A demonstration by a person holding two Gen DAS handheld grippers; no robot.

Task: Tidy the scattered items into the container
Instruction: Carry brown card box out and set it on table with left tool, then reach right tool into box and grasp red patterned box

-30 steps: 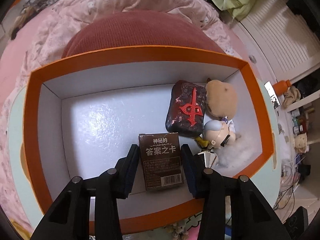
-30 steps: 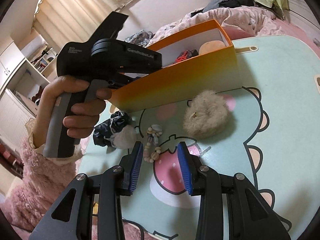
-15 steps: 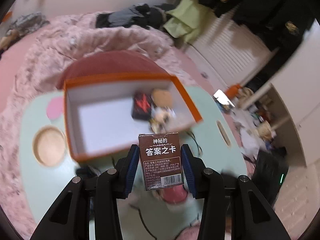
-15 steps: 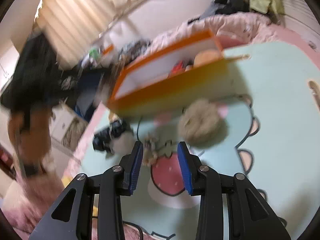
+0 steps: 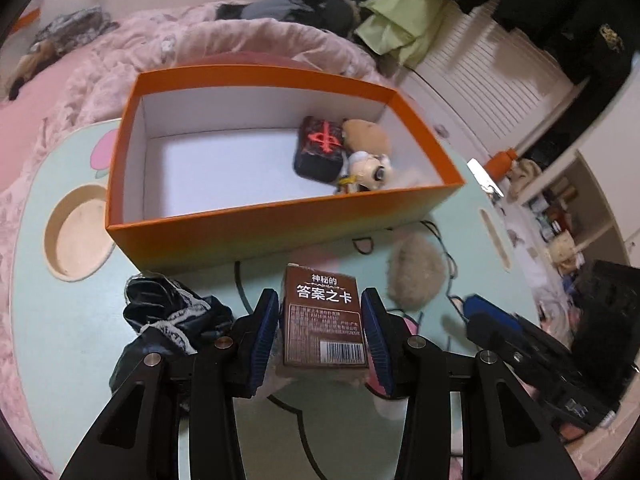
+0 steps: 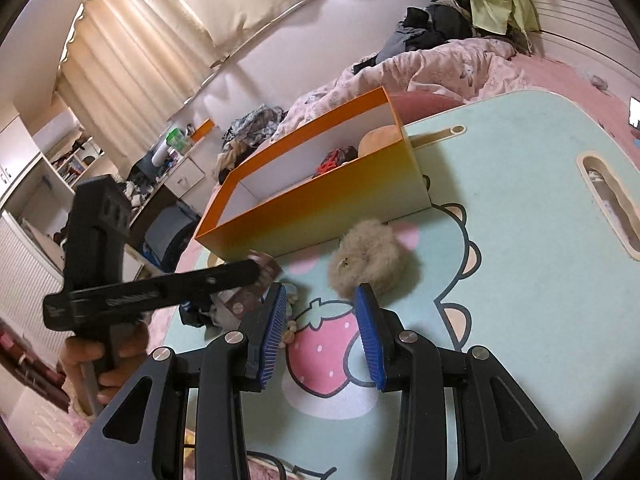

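Note:
My left gripper (image 5: 322, 322) is shut on a brown card box (image 5: 322, 320) with Chinese lettering and holds it above the mint table (image 5: 52, 320), in front of the orange box (image 5: 256, 224). Inside the orange box lie a dark case with a red cross (image 5: 320, 148), a tan plush (image 5: 366, 134) and a small white figure (image 5: 368, 168). My right gripper (image 6: 322, 328) is open and empty above the strawberry print, near a beige fluffy scrunchie (image 6: 370, 260), which also shows in the left wrist view (image 5: 416, 270). A dark lace-trimmed cloth (image 5: 168, 316) lies at front left.
A shell-bead string (image 6: 290, 326) lies by my right gripper's left finger. The table has a round cup recess (image 5: 76, 236) and a slot (image 6: 612, 204). A pink bed with clothes lies behind the table. Shelves and drawers stand at the sides.
My left gripper has pulled back out of the orange box with the card box still in it, and now sits lower, in front of the box. The right gripper shifted slightly.

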